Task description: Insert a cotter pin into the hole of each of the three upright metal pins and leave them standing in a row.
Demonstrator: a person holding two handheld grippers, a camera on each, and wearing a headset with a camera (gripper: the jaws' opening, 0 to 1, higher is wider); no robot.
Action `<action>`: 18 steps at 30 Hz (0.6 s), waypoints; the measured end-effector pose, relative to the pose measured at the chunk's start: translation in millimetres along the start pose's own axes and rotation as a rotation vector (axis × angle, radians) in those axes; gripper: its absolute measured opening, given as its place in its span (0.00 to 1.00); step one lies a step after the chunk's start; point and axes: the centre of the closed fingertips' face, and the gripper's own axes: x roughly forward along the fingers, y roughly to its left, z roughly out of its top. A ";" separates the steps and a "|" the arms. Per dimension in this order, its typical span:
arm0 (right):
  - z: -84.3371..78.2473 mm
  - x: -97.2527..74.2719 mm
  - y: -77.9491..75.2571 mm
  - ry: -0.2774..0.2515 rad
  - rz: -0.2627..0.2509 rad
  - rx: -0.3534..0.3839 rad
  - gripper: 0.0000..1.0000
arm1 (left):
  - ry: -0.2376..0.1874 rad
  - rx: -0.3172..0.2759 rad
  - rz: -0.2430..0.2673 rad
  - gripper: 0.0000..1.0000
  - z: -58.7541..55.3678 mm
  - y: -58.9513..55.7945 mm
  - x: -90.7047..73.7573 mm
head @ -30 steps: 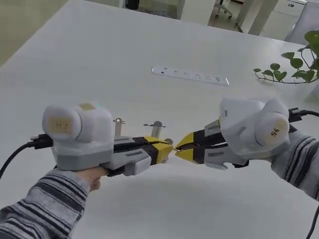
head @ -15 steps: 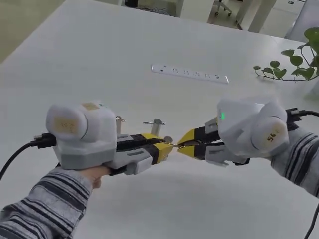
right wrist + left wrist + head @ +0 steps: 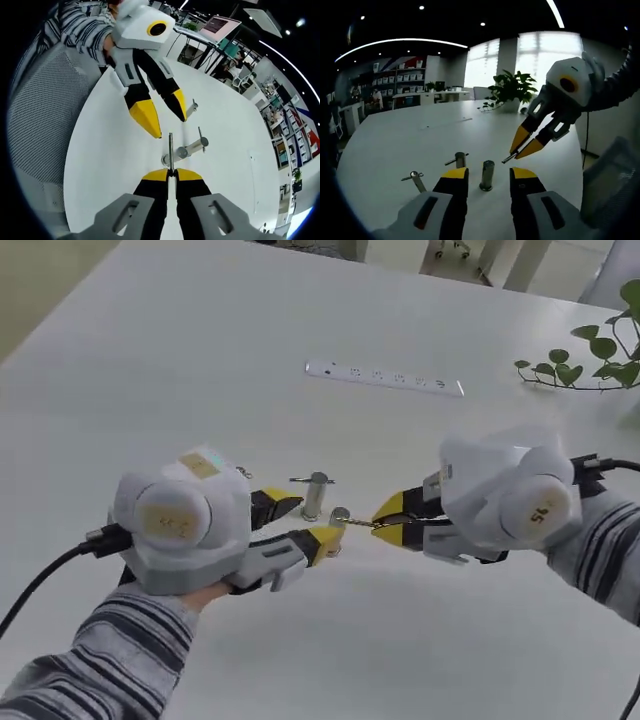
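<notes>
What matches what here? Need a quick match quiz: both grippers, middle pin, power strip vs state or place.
1 left gripper
2 right gripper
3 middle metal pin
4 power strip

A shut on a cotter pin
B far side of the table
C open
D cotter pin through its hole

Pairs: 1-C, 2-A, 3-D, 4-B

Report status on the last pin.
Left tool open, straddling the bare metal pin. Right tool shut on cotter pin, tip beside that pin's top, not inserted. Other two pins already cottered.
</notes>
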 end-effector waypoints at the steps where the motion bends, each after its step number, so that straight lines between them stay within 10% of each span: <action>1: -1.1 0.3 -0.4 0.002 -0.001 -0.001 0.00 | 0.004 0.006 0.006 0.32 -1.6 0.5 1.4; 18: -33.8 13.1 -5.4 0.060 0.000 0.032 0.00 | 0.086 -0.028 0.040 0.28 -26.2 0.7 27.4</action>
